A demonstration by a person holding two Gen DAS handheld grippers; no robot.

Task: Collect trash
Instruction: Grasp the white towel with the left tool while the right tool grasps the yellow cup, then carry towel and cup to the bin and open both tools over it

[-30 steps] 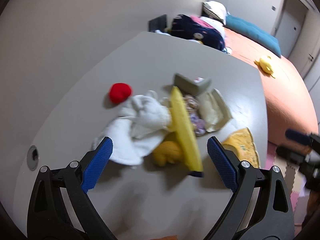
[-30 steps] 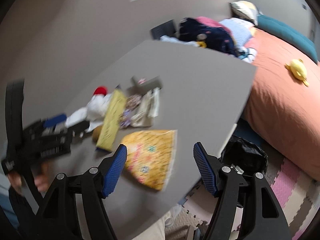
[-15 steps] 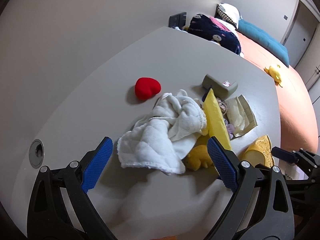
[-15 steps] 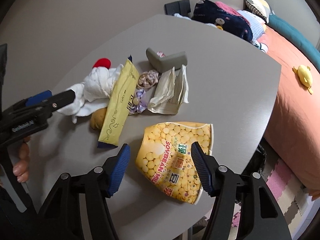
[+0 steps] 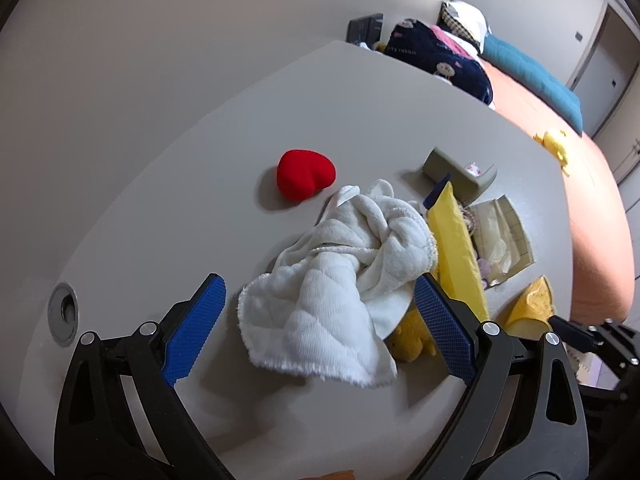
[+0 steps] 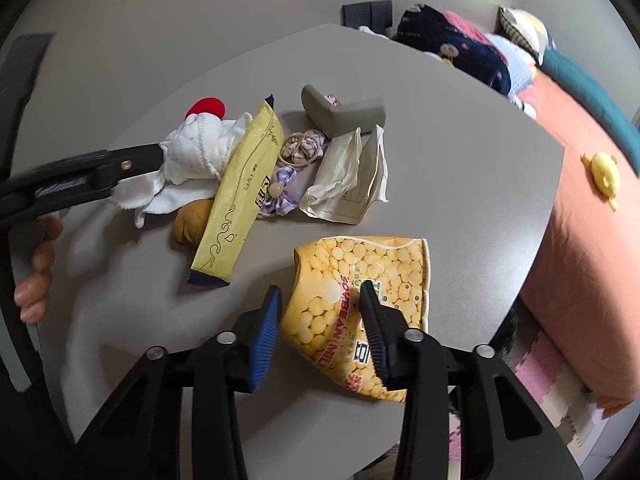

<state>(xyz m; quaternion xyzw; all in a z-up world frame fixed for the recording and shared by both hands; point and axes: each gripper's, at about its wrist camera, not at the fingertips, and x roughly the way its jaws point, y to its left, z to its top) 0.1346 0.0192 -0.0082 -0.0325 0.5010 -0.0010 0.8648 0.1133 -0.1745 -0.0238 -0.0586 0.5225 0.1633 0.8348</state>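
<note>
Closing around the yellow soybean snack bag (image 6: pixel 356 300) at lower centre of the right wrist view, the right gripper (image 6: pixel 320 320) is bringing its fingers together on its near edge. Bag looks light, crinkly, slippery. Left gripper (image 5: pixel 320 320) is hovering, fingers apart, over the white towel (image 5: pixel 336 292) on the worktop (image 6: pixel 460 168).

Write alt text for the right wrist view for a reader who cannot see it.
The right gripper is closing its blue-padded jaws around a yellow soybean snack bag near the grey table edge. Beyond lie a long yellow packet, crumpled paper wrapper, white cloth and the left gripper.
</note>
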